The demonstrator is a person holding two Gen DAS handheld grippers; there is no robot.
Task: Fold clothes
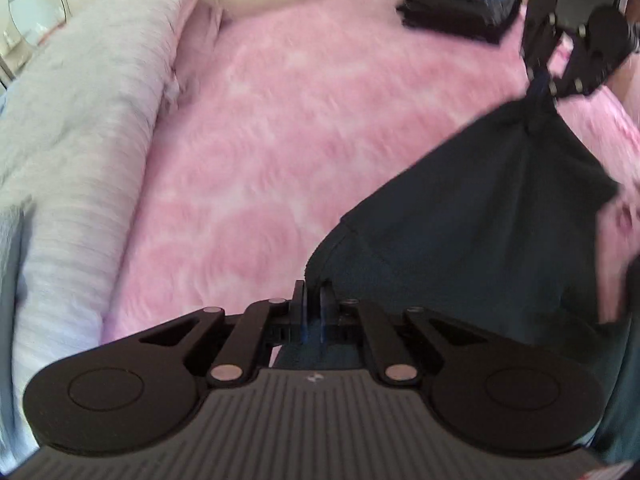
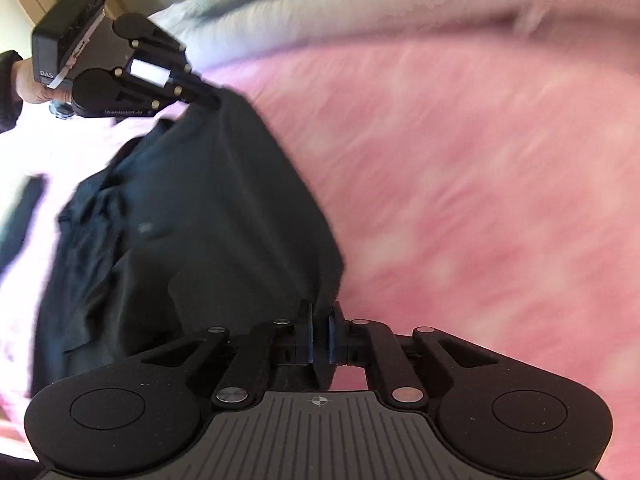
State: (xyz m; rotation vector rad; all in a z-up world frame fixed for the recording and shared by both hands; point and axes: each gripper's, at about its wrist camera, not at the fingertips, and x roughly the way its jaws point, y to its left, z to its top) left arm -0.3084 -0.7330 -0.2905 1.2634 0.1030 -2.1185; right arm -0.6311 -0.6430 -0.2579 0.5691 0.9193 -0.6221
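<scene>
Dark navy cloth, a garment (image 2: 192, 216), is hanging stretched between the two tools above a bed covered by a fluffy pink blanket (image 1: 288, 128). White letters "DAS" are showing on the black box mounted on the left tool (image 2: 208, 100), seen from the right wrist view; a smaller line of print along that tool's body is too blurred to read. A hand (image 2: 36, 88) in a dark sleeve is gripping that tool's handle near the bed's far edge. The left tool's jaws are standing nearly closed, pinching one corner of the garment. The right tool (image 1: 538, 80) is pointing down toward the blanket, its jaws likewise narrow and clamped on another corner, where the cloth is bunching into a peak. Between the two grips the fabric is pulling into a taut top edge, while the rest is drooping in soft folds. A stack of folded dark clothes (image 1: 456, 0) is sitting at the bed's far side, and a pale ribbed duvet (image 1: 80, 140) is lying along the blanket's edge.
</scene>
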